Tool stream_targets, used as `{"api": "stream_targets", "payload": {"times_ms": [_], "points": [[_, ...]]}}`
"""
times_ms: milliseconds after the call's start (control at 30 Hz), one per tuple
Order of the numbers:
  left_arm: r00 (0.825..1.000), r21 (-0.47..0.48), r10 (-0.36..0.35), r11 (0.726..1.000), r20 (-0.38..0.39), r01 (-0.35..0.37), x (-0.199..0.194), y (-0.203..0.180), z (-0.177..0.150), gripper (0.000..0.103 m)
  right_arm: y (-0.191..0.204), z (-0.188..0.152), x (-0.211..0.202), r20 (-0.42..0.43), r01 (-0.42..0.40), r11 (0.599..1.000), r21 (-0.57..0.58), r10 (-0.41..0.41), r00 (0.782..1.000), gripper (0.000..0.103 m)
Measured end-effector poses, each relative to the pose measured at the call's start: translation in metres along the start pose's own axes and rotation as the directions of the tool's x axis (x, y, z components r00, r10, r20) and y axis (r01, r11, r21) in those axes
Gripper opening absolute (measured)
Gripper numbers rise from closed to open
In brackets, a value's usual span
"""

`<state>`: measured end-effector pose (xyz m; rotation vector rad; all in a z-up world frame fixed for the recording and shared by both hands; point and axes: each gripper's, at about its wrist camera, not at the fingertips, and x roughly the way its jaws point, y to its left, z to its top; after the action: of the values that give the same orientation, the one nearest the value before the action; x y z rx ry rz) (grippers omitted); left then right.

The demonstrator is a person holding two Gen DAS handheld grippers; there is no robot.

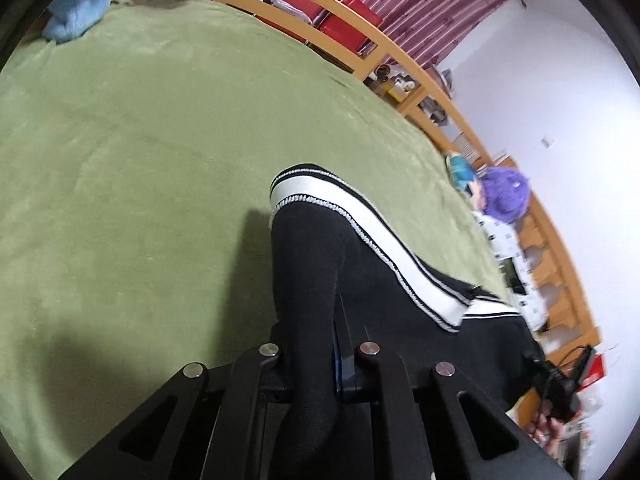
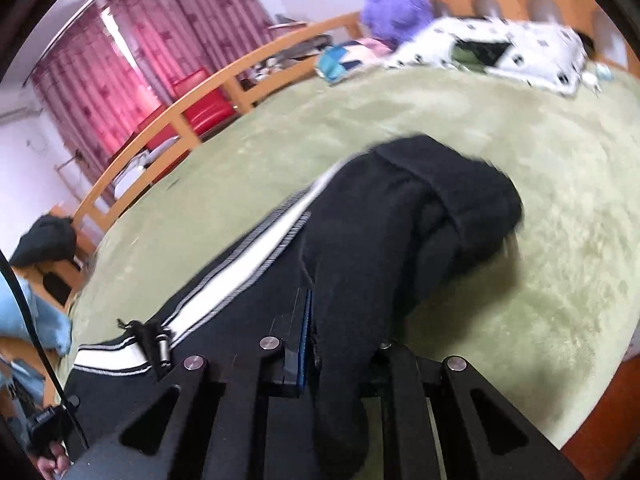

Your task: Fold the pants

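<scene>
Green bedspread [image 1: 120, 140] under black pants [image 1: 380, 280], left gripper [image 1: 340, 320] and right gripper [image 2: 308, 312] each clamped on them.

waistband [image 2: 460, 184] blurred, perhaps bunched, bedding [image 2: 500, 48] smeared

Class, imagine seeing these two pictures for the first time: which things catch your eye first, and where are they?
The black pants with their white side stripe stand out, lying on the green blanket. Both the left tongs and the right tongs are shut on bunched black fabric. Behind, crimson curtains hang past the wooden bed rail.
</scene>
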<state>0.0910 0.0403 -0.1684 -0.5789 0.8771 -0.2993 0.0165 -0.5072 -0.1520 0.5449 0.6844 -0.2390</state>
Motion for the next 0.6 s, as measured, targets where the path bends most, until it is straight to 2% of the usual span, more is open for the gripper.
{"api": "stream_targets", "payload": {"times_ms": [133, 233, 300, 400, 433, 500, 567, 600], "points": [[0.998, 0.019, 0.041, 0.999, 0.043, -0.042, -0.038, 0.024, 0.005, 0.01, 0.039, -0.019, -0.014, -0.025, -0.057, 0.998, -0.037, 0.056, 0.998, 0.013], [0.995, -0.034, 0.073, 0.997, 0.07, -0.07, -0.072, 0.059, 0.015, 0.01, 0.067, -0.044, -0.021, -0.061, -0.11, 0.991, -0.07, 0.106, 0.993, 0.013], [0.989, -0.062, 0.112, 0.992, 0.094, -0.106, -0.094, 0.082, 0.021, 0.01, 0.084, -0.064, -0.023, -0.105, -0.16, 0.985, -0.071, 0.152, 0.983, 0.013], [0.973, -0.054, 0.201, 0.979, 0.112, -0.196, -0.117, 0.104, 0.027, 0.01, 0.098, -0.095, -0.021, -0.168, -0.216, 0.974, -0.069, 0.202, 0.965, 0.014], [0.973, -0.043, 0.214, 0.977, 0.086, -0.211, -0.117, 0.108, 0.027, 0.011, 0.101, -0.107, -0.021, -0.19, -0.222, 0.971, -0.083, 0.203, 0.96, 0.014], [0.971, -0.039, 0.237, 0.971, 0.013, -0.236, -0.11, 0.112, 0.021, 0.018, 0.102, -0.125, -0.019, -0.236, -0.202, 0.974, -0.107, 0.172, 0.956, 0.028], [0.951, 0.004, 0.307, 0.952, -0.041, -0.307, -0.102, 0.107, 0.014, 0.027, 0.092, -0.137, -0.02, -0.265, -0.184, 0.978, -0.096, 0.153, 0.952, 0.034], [0.944, 0.032, 0.328, 0.945, -0.041, -0.327, -0.1, 0.101, 0.01, 0.032, 0.085, -0.14, -0.024, -0.271, -0.182, 0.98, -0.08, 0.155, 0.95, 0.036]]}}
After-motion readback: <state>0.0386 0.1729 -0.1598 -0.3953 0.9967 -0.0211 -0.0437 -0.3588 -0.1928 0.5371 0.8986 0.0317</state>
